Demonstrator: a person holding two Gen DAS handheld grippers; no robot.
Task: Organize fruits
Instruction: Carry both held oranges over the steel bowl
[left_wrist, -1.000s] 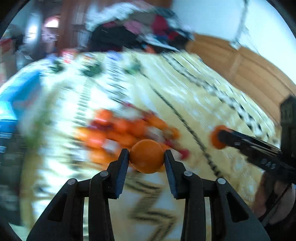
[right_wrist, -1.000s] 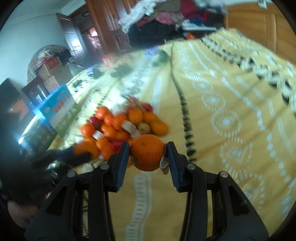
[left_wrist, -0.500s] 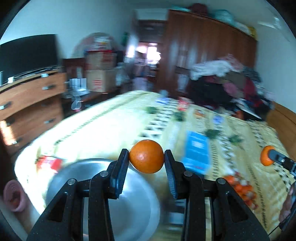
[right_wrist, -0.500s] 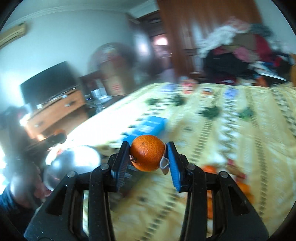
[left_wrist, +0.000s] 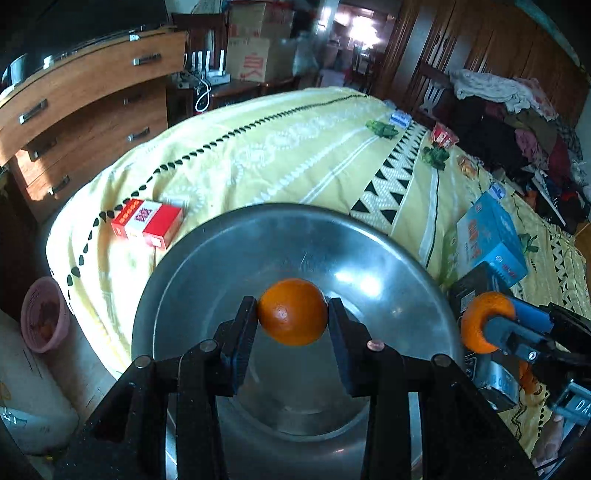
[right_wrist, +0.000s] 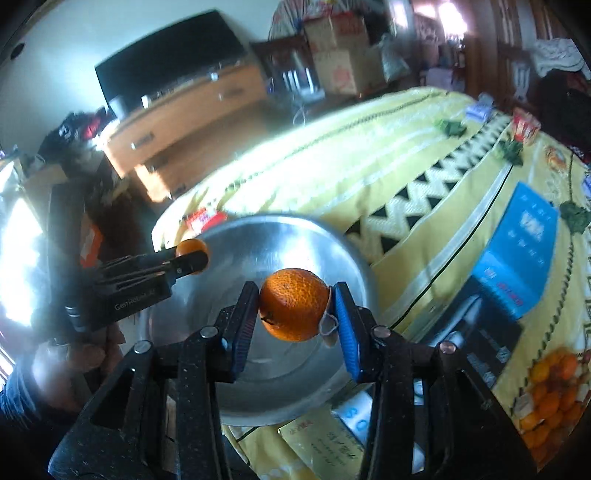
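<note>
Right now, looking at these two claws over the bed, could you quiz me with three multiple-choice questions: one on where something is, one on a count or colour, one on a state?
1. The red box lies:
A in the bowl
B on the yellow bedspread
C on the dresser

2. Oranges held by claws:
A none
B one
C two

3. The metal bowl is:
A empty
B full
C overturned

Answers:
1 B, it rests on the bedspread beside the bowl.
2 C, the left claw grips one orange, the right claw another orange.
3 A, only bare metal shows.

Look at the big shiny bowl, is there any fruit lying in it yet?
No, the metal bowl shows only bare steel inside; the orange over it is clamped in the left claw.
</note>
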